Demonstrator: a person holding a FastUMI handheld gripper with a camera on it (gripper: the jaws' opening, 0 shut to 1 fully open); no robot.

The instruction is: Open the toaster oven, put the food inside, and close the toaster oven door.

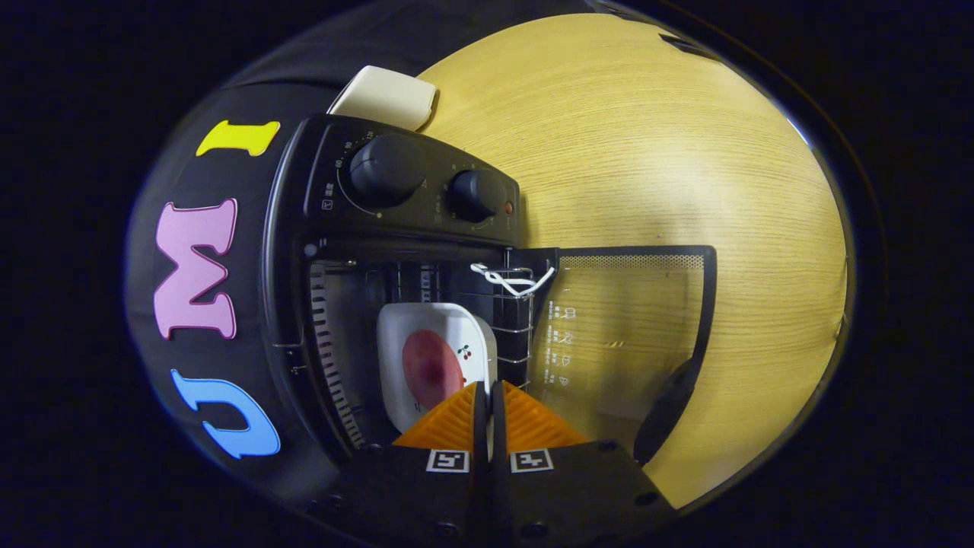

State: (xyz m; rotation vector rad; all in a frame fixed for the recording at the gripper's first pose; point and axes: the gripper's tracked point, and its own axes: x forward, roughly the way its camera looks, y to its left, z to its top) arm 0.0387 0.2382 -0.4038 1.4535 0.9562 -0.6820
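A: Where's the food sitting?

B: On a white plate (437, 358) inside the toaster oven (396, 251), on the wire rack (510, 320). From the gripper (488, 396) it lies at about eleven o'clock, just ahead of the fingers, whose tips overlap the plate's near edge in this view.

A: And the fingers?

B: Pressed together with barely a slit between them, nothing caught in it. I can't tell whether they brush the plate or hover over it.

A: So what's left, do you reckon?

B: Closing up, I'd judge. The glass door (631, 335) lies swung fully open at about two o'clock from the fingertips, flat over the wooden table (647, 152). Its handle (666, 411) is at three o'clock, running along the door's far edge (the dark bar beside the gripper body).

A: The relation that counts?

B: Handle off to the side, oven mouth ahead. The fingers would need to get behind that edge and push the door back toward the mouth
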